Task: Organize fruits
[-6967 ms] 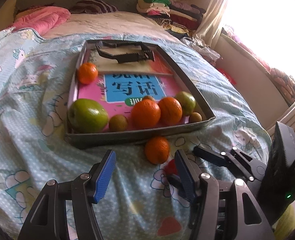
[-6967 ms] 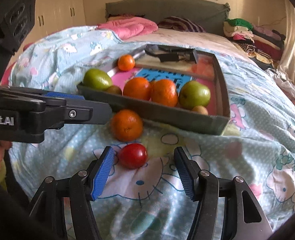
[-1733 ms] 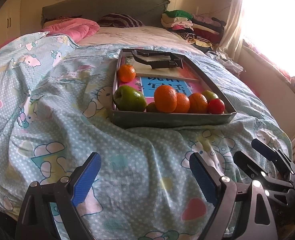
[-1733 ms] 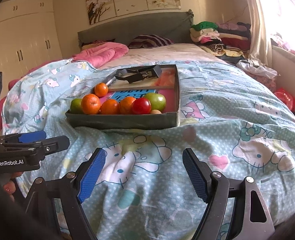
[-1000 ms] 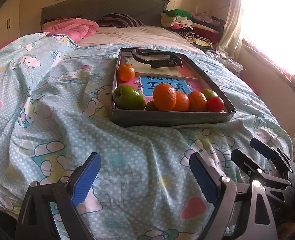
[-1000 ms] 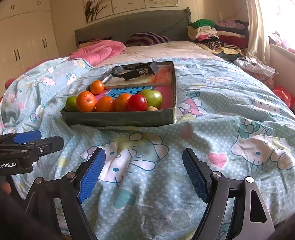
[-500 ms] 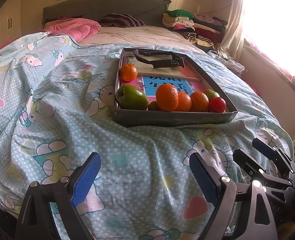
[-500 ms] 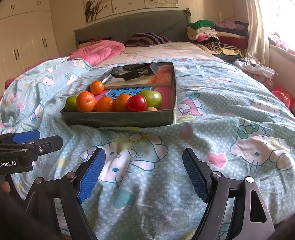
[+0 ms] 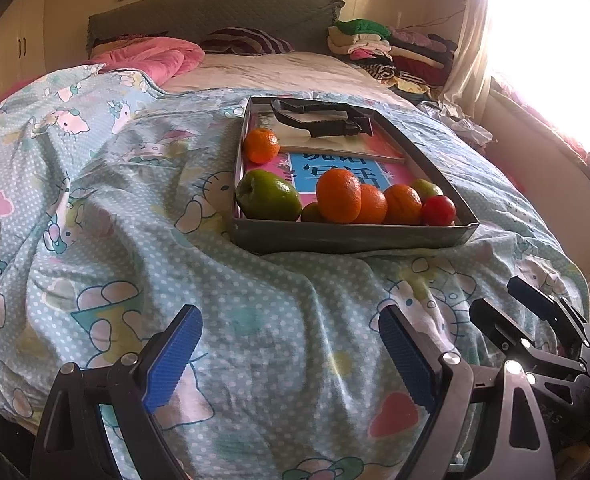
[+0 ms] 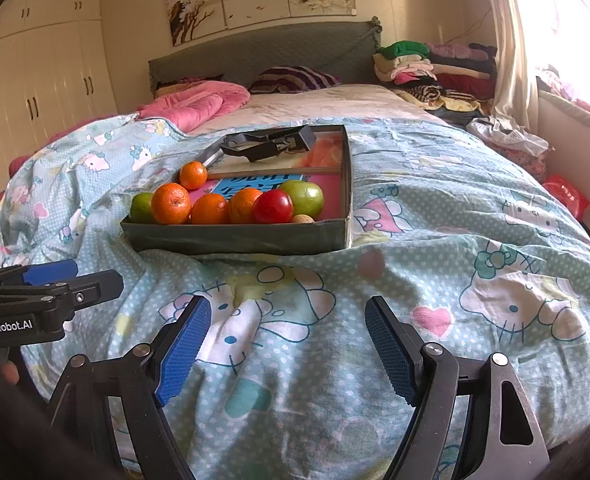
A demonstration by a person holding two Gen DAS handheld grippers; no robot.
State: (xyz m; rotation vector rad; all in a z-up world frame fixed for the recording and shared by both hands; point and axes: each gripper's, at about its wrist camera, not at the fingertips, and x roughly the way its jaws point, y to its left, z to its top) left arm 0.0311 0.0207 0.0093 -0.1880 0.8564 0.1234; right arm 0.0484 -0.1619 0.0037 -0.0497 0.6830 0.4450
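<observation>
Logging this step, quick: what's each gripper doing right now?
Left gripper: open, holding nothing.
Right gripper: open, holding nothing.

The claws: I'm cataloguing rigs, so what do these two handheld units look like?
Both match: the left claw and right claw have black angular frames with silver rivets and two fingers faced with ribbed blue pads. The left unit's body carries white "GenRobot.AI" lettering. No cables or sleeves are clearly visible.

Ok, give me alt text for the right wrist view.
A tray of oranges, green apples and a red tomato sits on a Hello Kitty quilt. The open right claw hovers empty in front, with the left claw at the left edge.
</observation>
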